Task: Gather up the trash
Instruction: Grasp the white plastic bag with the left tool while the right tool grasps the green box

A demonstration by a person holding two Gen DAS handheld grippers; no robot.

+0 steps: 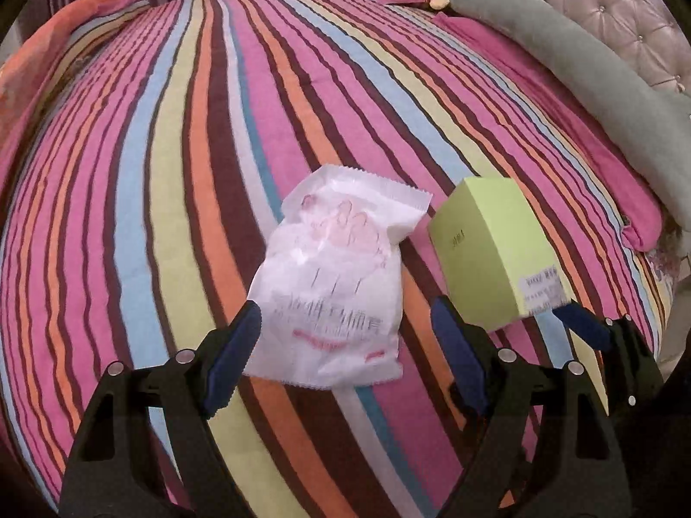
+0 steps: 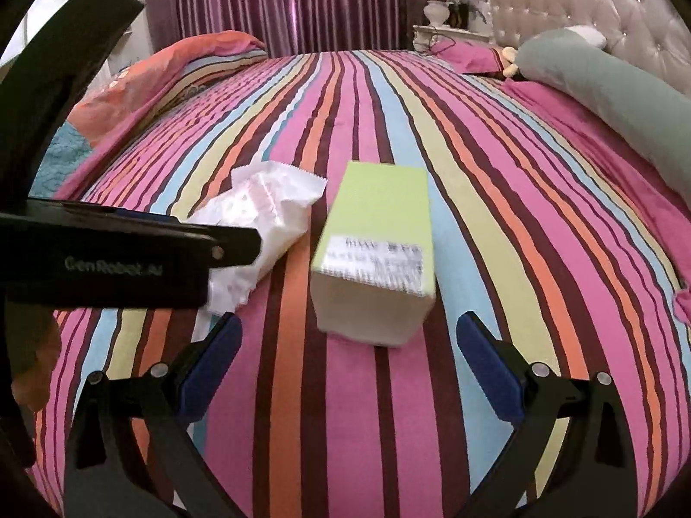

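- Nearest my cameras, my left gripper [image 1: 345, 354] has its blue-padded fingers [image 1: 235, 358] spread apart over the bed, with nothing pinched between them.
- Between those fingers I see the lower edge of a crinkled white plastic wrapper with pink print [image 1: 341, 285]; the left pad sits just beside its edge, and I cannot tell whether it touches.
- My right gripper [image 2: 350, 367] also stands open, its blue pads [image 2: 490, 367] on either side of bare bedspread, gripping nothing.
- Just beyond the right gripper's fingertips lies a lime-green rectangular cardboard box with a white printed label [image 2: 375, 237], resting flat on the bed, apart from both pads.
- From the left wrist view I see that same box just to the right of the wrapper, with the right gripper's blue pads close around its near, labelled end.
- Wrapper and box lie near each other on the bedspread of pink, orange, blue, yellow and brown stripes [image 1: 172, 172].
- Farther off, a long grey-green bolster pillow [image 1: 583, 64] runs along a pale tufted headboard [image 2: 604, 4].
- At the far side hang purple pleated curtains [image 2: 280, 0], with a bunched orange quilt [image 2: 172, 69] at the bed's left edge.
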